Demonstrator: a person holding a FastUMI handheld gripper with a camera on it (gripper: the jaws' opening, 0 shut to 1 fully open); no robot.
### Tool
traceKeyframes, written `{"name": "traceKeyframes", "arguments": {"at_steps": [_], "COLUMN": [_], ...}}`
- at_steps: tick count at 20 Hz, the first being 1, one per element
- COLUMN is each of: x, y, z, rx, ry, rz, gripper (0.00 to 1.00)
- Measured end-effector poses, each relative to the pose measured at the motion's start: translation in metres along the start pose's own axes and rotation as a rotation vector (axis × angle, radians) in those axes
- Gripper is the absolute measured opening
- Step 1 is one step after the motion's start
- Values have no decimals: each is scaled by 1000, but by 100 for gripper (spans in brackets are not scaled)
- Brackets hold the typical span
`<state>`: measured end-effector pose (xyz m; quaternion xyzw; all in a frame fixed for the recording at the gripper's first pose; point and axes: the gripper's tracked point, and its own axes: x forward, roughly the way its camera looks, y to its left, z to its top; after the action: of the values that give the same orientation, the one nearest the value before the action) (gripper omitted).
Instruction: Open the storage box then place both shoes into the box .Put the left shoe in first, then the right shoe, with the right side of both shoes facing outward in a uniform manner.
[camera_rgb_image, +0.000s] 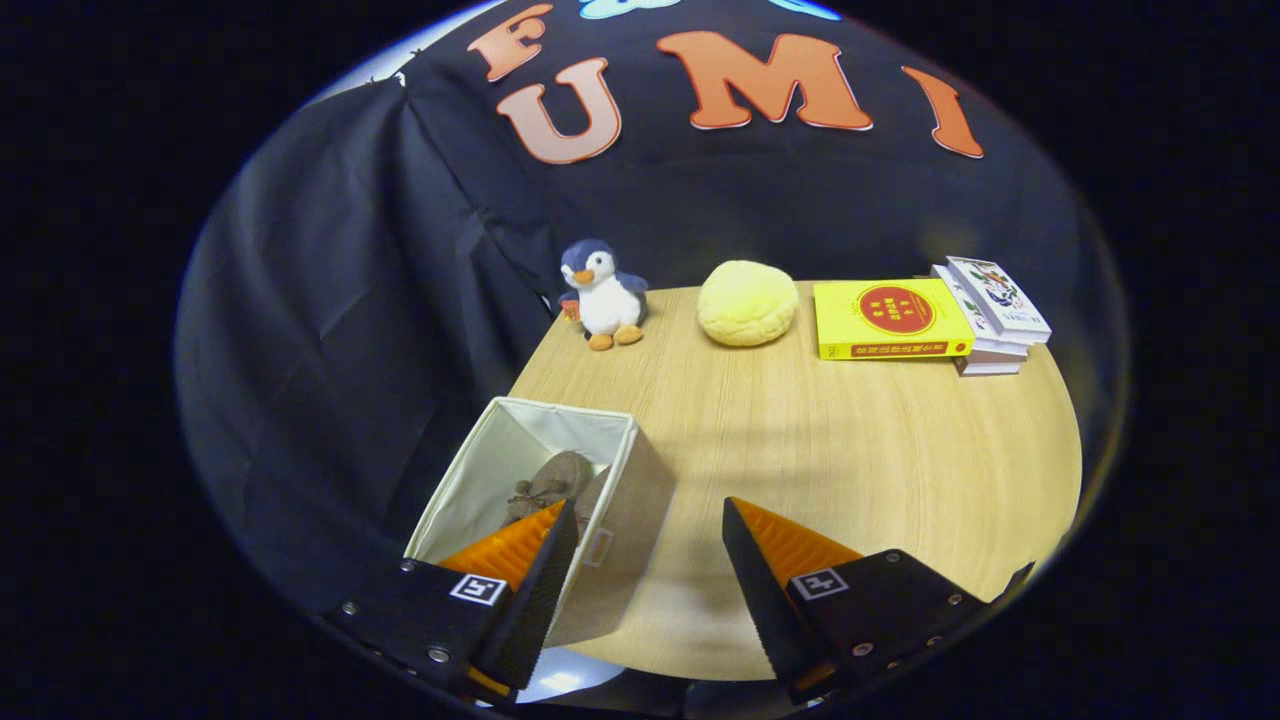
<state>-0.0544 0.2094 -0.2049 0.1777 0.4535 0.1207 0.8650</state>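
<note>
So the tool (648, 545) is spread wide open with nothing between its fingers, just hanging above the round light-wood tabletop (850, 450). The gap between the fingers shows only bare wood and the near corner of the box.

Right under one finger sits the open-topped beige fabric storage box (625, 500) with a pale lining, parked at the edge of the tabletop. It's already open, and inside I can make out brownish lace-up shoes (555, 485), at least one for sure; a second shape beside it looks like the other shoe, but the finger covers part of it, so I can't tell which way they face. My guess is the placing is mostly or fully done and the tool is open because it has let go.

Further back, well apart from the box, there's a small blue-and-white plush penguin (603, 293), a round yellow bun-shaped cushion (747, 303), a yellow book with a red circle on the cover (888, 318), and a small stack of white books (992, 315) touching it. They look like clutter, out of the way.
</note>
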Motion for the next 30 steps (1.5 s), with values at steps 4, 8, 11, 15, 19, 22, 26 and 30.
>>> {"name": "traceKeyframes", "arguments": {"at_steps": [4, 8, 11, 15, 19, 22, 26, 30], "x": [-27, -54, -77, -108, -141, -162, -183, -180], "y": [-49, -100, -134, -181, -212, -224, -226, -223], "z": [23, 42, 58, 82, 108, 131, 145, 154], "rx": [-1, 6, 16, 8, -36, -106, -156, -161], "ry": [-87, -171, -245, -344, -467, -571, -662, -698], "rz": [-24, -72, -101, -155, -193, -212, -200, -176], "gripper": [96, 99, 99, 99, 98, 98, 99, 98]}}
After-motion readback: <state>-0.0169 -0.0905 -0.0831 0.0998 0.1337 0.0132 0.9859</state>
